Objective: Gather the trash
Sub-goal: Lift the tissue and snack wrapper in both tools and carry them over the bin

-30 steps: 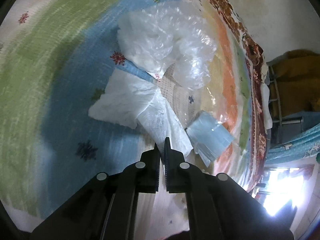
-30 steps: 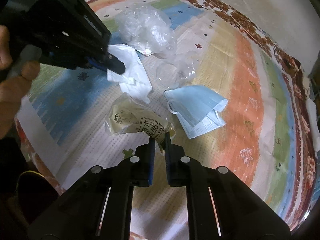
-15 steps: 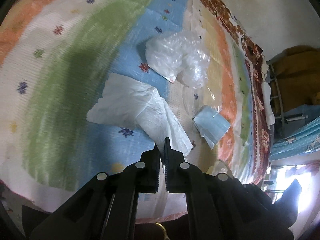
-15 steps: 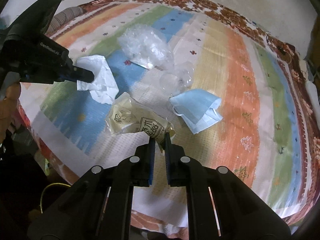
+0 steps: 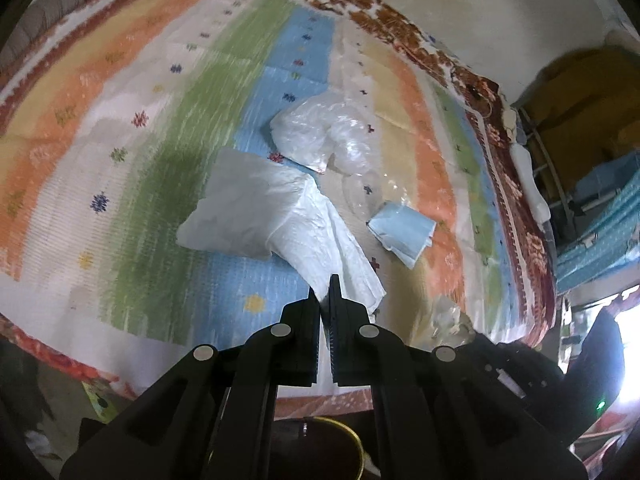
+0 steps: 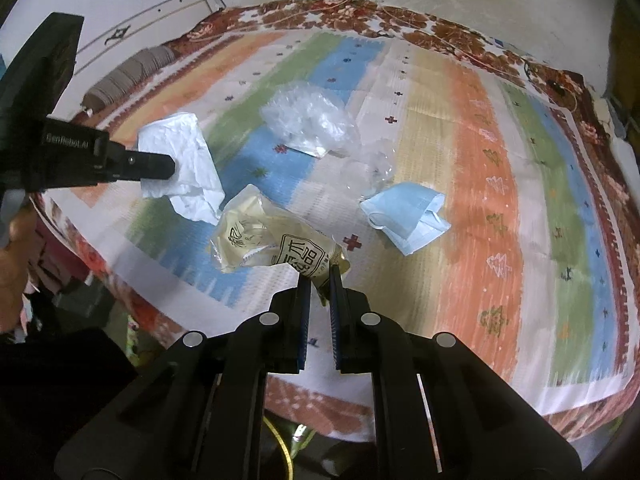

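White tissue (image 5: pixel 276 220) in left tongs (image 5: pixel 325 294) | yellow printed wrapper (image 6: pixel 272 248) in right tongs (image 6: pixel 320 278) | both lifted off bedspread (image 6: pixel 480 184) | mask (image 6: pixel 404 216), clear bags (image 6: pixel 308 124) remained

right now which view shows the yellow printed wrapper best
The right wrist view: the yellow printed wrapper hangs fully visible from the right tool. The left wrist view catches only a blurred corner of it.

Left gripper (image 5: pixel 325 294): matte black body with two flat tapering fingers; four round silver screw heads in a row behind them; a small green light at its right side. Right gripper (image 6: pixel 320 280): same black build; blue pads lining the fingers; pale lettering visible on the left gripper's housing.
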Motion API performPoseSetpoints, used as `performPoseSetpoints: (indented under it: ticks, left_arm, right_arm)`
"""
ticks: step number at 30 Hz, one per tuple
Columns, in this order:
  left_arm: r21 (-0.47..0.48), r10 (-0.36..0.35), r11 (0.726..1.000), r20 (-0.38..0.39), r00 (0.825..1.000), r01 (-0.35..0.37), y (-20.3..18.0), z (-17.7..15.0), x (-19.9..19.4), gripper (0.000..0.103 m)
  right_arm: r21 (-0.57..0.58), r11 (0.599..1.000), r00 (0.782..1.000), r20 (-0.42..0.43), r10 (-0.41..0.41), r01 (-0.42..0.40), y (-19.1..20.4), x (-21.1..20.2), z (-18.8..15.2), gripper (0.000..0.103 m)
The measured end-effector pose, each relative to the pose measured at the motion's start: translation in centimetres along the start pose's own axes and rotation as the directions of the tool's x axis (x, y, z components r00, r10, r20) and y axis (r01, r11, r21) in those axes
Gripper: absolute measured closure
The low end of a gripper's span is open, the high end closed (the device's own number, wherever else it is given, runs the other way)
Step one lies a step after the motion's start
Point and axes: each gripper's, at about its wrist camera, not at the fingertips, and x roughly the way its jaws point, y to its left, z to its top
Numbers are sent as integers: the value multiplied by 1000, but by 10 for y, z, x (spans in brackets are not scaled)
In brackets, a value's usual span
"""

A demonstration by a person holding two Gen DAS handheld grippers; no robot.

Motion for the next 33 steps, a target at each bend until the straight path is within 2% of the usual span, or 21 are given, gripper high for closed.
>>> performPoseSetpoints:
  ticks: [2, 5, 10, 14, 16, 21, 25, 28, 33]
  left_arm:
    - [15, 2, 1000, 18, 1000, -3, -3, -4, -9, 100]
    - [25, -9, 1000, 42, 999, 8, -3, -12, -26, 100]
    - [61, -6, 998, 86, 996, 0, -7, -28, -52, 100]
    - [86, -33, 996, 121, 992, 23, -11, -45, -75, 100]
    - [95, -52, 995, 139, 989, 39, -12, -54, -86, 100]
    - [116, -82, 991, 164, 983, 63, -18, -70, -102, 100]
    - [126, -106, 988, 183, 977, 84, -20, -81, -113, 100]
    - [142, -108, 987, 196, 975, 81, -23, -92, -118, 100]
    - [183, -107, 981, 204, 973, 69, -29, -110, -124, 100]
  right_arm:
    - [9, 1000, 1000, 2, -9, 9, 2, -6, -3, 95]
    - [64, 998, 1000, 0, 21, -21, 2, -16, -10, 95]
    - [87, 996, 999, 40, 25, -29, 6, -31, -19, 95]
    - [86, 996, 997, 65, 27, -33, 13, -42, -27, 95]
    - [108, 992, 995, 77, 57, -65, 15, -48, -31, 95]
    - [130, 984, 987, 121, 109, -125, 22, -67, -40, 95]
    - [148, 980, 983, 145, 114, -136, 24, -79, -52, 95]
    - [128, 987, 983, 164, 79, -101, 28, -88, -61, 95]
    - [165, 975, 978, 174, 117, -146, 24, -96, -77, 95]
